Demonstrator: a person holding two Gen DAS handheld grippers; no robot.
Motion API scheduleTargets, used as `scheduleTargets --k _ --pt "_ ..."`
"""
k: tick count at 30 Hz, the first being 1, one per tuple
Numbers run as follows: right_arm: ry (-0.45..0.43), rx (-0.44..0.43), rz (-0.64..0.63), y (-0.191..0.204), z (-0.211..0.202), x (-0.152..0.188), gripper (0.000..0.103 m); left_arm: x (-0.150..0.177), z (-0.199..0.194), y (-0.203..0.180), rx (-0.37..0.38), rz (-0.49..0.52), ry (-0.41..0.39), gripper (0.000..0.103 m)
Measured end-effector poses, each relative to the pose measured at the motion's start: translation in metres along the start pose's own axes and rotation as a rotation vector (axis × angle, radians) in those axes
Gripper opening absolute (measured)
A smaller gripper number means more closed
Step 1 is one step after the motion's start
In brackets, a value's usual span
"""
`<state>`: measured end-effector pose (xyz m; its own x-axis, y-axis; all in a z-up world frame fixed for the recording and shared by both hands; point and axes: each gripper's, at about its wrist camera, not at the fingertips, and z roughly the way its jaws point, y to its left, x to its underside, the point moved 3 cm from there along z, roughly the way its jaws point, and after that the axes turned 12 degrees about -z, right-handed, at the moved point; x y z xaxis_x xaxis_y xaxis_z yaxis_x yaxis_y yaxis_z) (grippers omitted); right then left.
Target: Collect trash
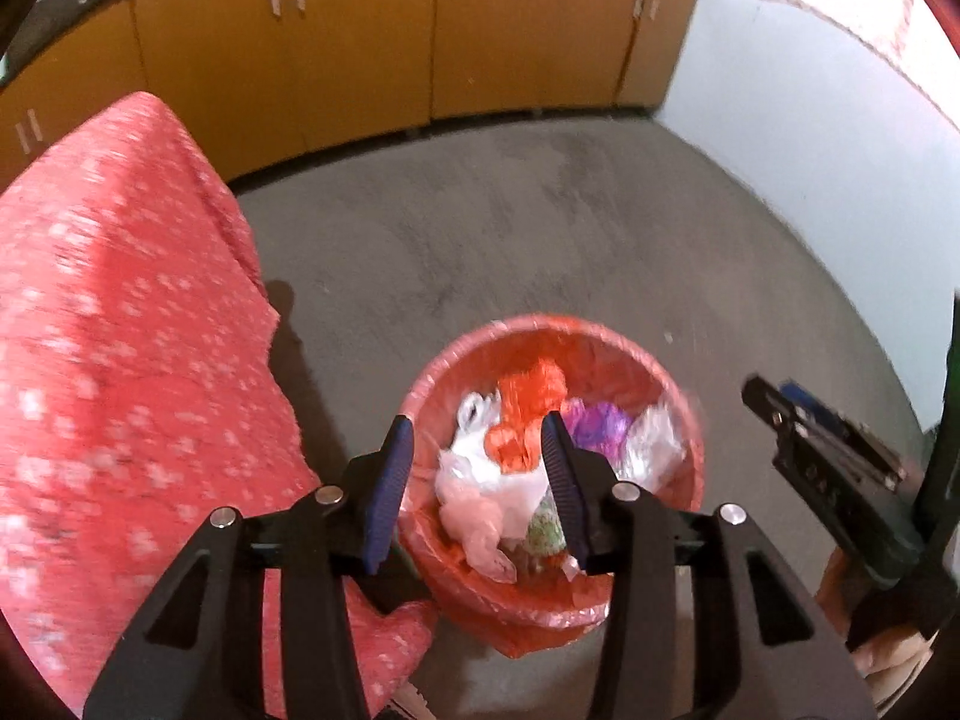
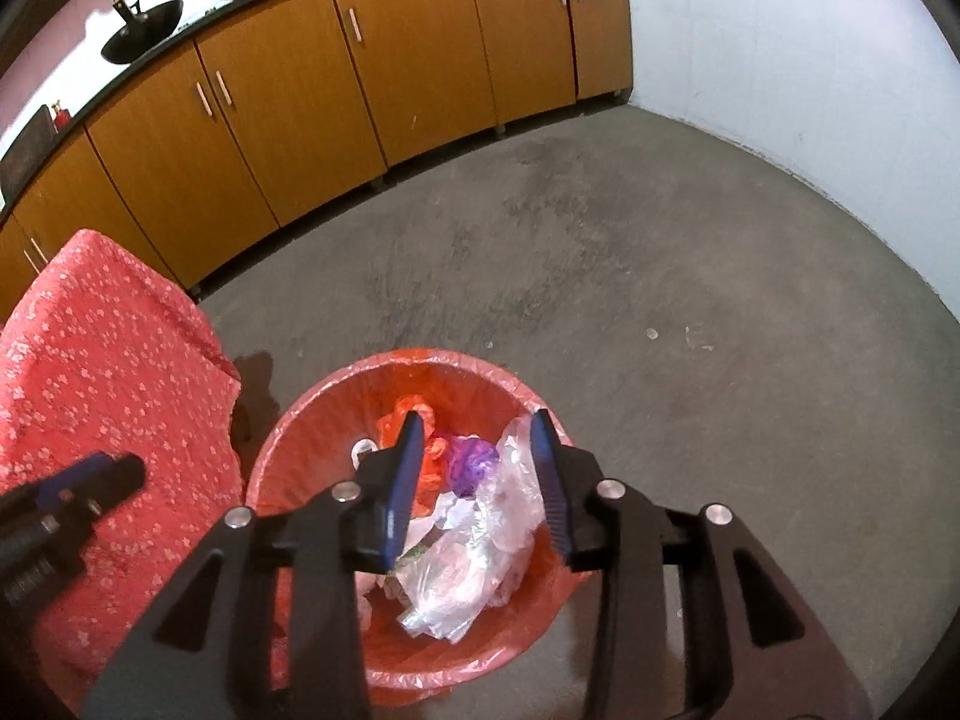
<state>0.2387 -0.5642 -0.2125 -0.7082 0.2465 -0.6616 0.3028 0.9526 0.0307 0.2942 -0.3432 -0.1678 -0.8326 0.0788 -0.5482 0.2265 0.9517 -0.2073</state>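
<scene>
Evidently both grippers hang over the red-lined trash bin point(image 2: 414, 654), which stands on the bare concrete floor point(image 2: 600, 276) just beside the hanging edge of a red flowered cloth point(image 2: 108, 372). That spot makes sense: whatever the cloth covers appears to be where the person works, so waste can go straight down from its edge.

The left gripper point(image 1: 477, 441) has its blue-padded fingers point(image 1: 390, 480) parted with nothing between them; the crumpled bags seen through the gap lie lower, inside the bin. The right gripper point(image 2: 477, 441) is released too, its fingers point(image 2: 399, 498) spread above the liner with no bag touching them. Both point steeply down at the bin mouth, the pose of a drop rather than a pick.

The trash itself sits in the bin: an orange plastic bag point(image 1: 528, 414) toward the far rim, a purple wrapper point(image 2: 471, 459) near the middle, white bags point(image 1: 474, 480) and clear film point(image 2: 462, 564) heaped toward the near rim. The liner is folded over the rim, which keeps it from slipping in under the load.

The left view is smeared, so small scraps on the floor cannot be told for sure; a pale fleck point(image 2: 652, 334) lies well apart from the bin, toward the white wall point(image 2: 810, 60). Wooden cabinets point(image 2: 288, 108) line the far edge of the floor.
</scene>
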Motion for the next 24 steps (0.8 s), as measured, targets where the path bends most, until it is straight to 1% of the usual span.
scheduleTargets --k 3,5,6,9,11,12,14,16,17,20,22,24 --pt "-0.041 0.004 -0.003 0.000 -0.029 -0.005 0.044 -0.010 -0.030 0.008 -0.004 -0.022 -0.070 0.051" --pt "-0.078 0.003 -0.003 -0.001 -0.052 -0.010 0.051 -0.013 -0.053 0.013 -0.011 -0.029 -0.117 0.054" --pt "-0.108 0.002 -0.003 0.000 -0.072 -0.013 0.053 -0.014 -0.068 0.017 -0.015 -0.031 -0.143 0.055" --pt "-0.183 -0.003 -0.005 0.004 -0.119 -0.017 0.064 -0.009 -0.112 0.032 -0.020 -0.028 -0.223 0.064" --pt "-0.237 -0.014 0.001 0.008 -0.153 -0.017 0.080 -0.001 -0.142 0.046 -0.033 -0.027 -0.277 0.072" --pt "-0.268 -0.025 0.010 0.012 -0.173 -0.016 0.083 0.002 -0.152 0.051 -0.032 -0.030 -0.291 0.074" --pt "-0.305 -0.037 0.012 0.019 -0.201 -0.015 0.095 0.012 -0.178 0.066 -0.045 -0.047 -0.327 0.085" --pt "-0.344 -0.033 -0.005 0.030 -0.229 -0.013 0.099 0.025 -0.205 0.085 -0.062 -0.073 -0.362 0.091" --pt "-0.360 -0.029 -0.020 0.036 -0.241 -0.012 0.099 0.028 -0.214 0.092 -0.068 -0.084 -0.373 0.095" --pt "-0.391 -0.008 -0.078 0.061 -0.270 -0.005 0.099 0.039 -0.243 0.112 -0.106 -0.119 -0.419 0.099" --pt "-0.407 0.013 -0.128 0.079 -0.289 0.002 0.099 0.048 -0.263 0.126 -0.125 -0.140 -0.447 0.101" --pt "-0.422 0.014 -0.167 0.094 -0.304 0.011 0.099 0.057 -0.277 0.136 -0.133 -0.151 -0.468 0.101"
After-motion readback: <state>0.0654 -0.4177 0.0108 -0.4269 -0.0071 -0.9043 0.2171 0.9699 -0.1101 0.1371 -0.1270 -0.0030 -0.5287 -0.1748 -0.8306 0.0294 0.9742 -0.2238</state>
